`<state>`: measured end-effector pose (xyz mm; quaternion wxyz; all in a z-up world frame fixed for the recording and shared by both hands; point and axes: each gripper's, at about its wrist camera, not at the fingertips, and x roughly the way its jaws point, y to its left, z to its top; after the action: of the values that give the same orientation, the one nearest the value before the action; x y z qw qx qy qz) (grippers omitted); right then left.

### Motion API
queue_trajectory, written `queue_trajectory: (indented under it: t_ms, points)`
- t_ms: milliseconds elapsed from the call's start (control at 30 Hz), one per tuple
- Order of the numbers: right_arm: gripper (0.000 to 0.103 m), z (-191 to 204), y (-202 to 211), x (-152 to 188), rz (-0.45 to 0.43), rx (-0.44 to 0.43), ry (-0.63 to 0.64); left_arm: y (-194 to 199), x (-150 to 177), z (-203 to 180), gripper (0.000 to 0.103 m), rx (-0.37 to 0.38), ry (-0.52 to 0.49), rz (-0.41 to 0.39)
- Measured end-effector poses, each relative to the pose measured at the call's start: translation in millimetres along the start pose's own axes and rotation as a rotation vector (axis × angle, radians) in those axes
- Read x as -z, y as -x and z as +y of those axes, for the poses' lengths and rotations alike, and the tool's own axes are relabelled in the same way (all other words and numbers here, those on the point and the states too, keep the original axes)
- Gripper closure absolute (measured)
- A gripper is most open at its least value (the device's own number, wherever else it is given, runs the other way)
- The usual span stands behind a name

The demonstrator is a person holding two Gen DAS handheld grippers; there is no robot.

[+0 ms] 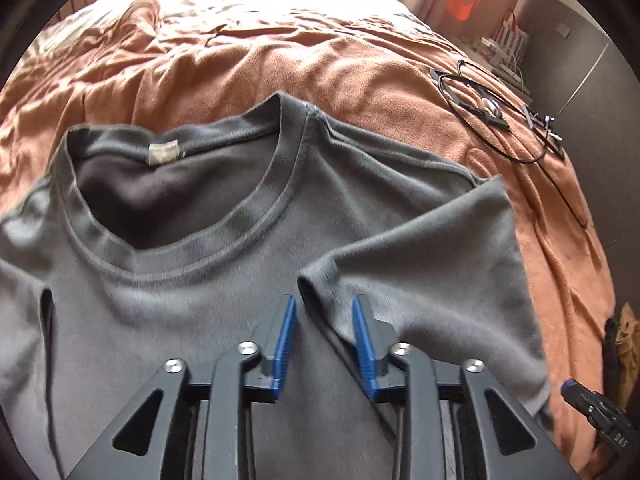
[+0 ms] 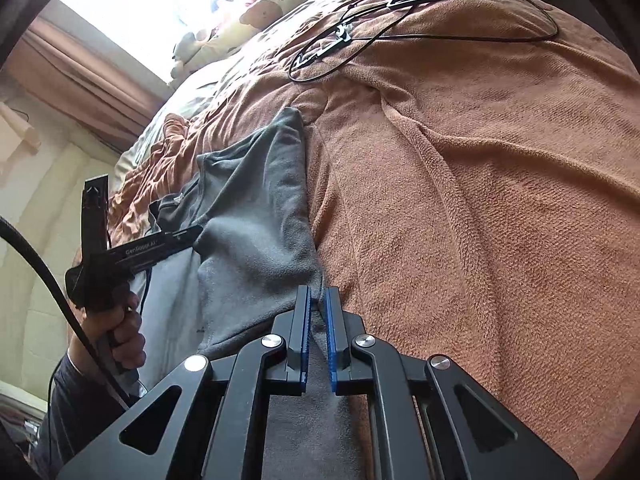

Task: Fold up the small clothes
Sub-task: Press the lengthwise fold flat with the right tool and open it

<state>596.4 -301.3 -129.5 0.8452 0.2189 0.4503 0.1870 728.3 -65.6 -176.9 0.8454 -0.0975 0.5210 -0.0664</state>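
Note:
A grey T-shirt (image 1: 192,300) lies front up on an orange-brown blanket (image 1: 320,60), its collar (image 1: 256,216) and white label (image 1: 163,152) towards the far side. One sleeve (image 1: 432,256) is folded in over the chest. My left gripper (image 1: 324,304) hovers over the chest with its blue pads apart; the folded sleeve's corner lies between them, unpressed. In the right wrist view my right gripper (image 2: 319,294) is shut on the T-shirt (image 2: 256,216) at its side edge, near the blanket (image 2: 480,200).
Black cables and small metal parts (image 1: 492,120) lie on the blanket to the right of the shirt, seen as cables (image 2: 360,32) in the right wrist view. Printed pillows (image 2: 272,12) sit at the head of the bed. A hand (image 2: 120,328) grips the left gripper's handle.

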Motion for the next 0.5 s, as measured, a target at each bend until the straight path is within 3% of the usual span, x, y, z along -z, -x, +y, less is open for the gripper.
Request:
queue_trajectory:
  t_ms: [100, 167, 233, 267, 500]
  points:
    - [0.096, 2, -3, 1, 0.014, -0.008, 0.000, 7, 14, 0, 0.063, 0.044, 0.046, 0.009]
    - [0.086, 2, -4, 1, 0.016, -0.016, -0.005, 11, 24, -3, 0.059, 0.066, 0.069, 0.018]
    - [0.067, 4, -3, 1, 0.007, -0.026, -0.008, 14, 34, -7, 0.056, 0.083, 0.086, 0.022]
    - [0.065, 5, -2, 1, 0.001, -0.031, -0.008, 16, 38, -9, 0.056, 0.083, 0.092, 0.022]
    - [0.064, 12, -9, 3, 0.016, -0.058, 0.000, 14, 50, -23, 0.051, 0.082, 0.135, 0.031]
